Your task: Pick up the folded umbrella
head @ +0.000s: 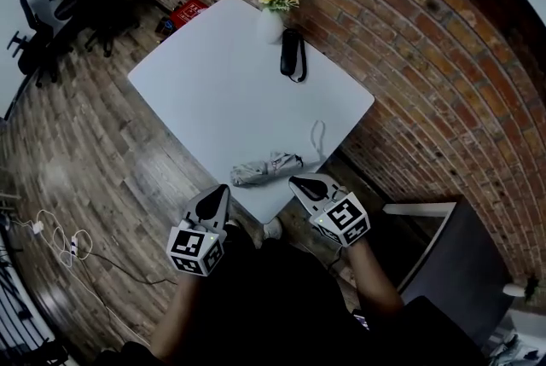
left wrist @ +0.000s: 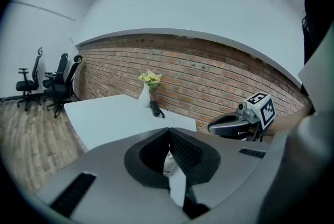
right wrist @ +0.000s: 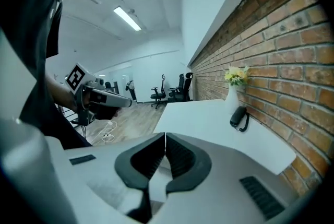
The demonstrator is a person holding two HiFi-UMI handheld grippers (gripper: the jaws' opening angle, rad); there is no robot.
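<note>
A folded umbrella (head: 266, 169) lies on table (head: 213, 91), vase (head: 270, 25) behind.

Soft, even light from a ceiling strip lamp (right wrist: 127, 18), with fisheye bending and dark corners.

No writing, label, brand or number is legible anywhere.

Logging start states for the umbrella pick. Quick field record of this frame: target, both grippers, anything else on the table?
target: folded grey umbrella, lying flat near the table's near edge
table: white
left gripper: shut, empty, close to the umbrella's left end
right gripper: shut, empty, close to its right end
grip: none yet
also on table: vase of flowers, black object beside it, far side
</note>
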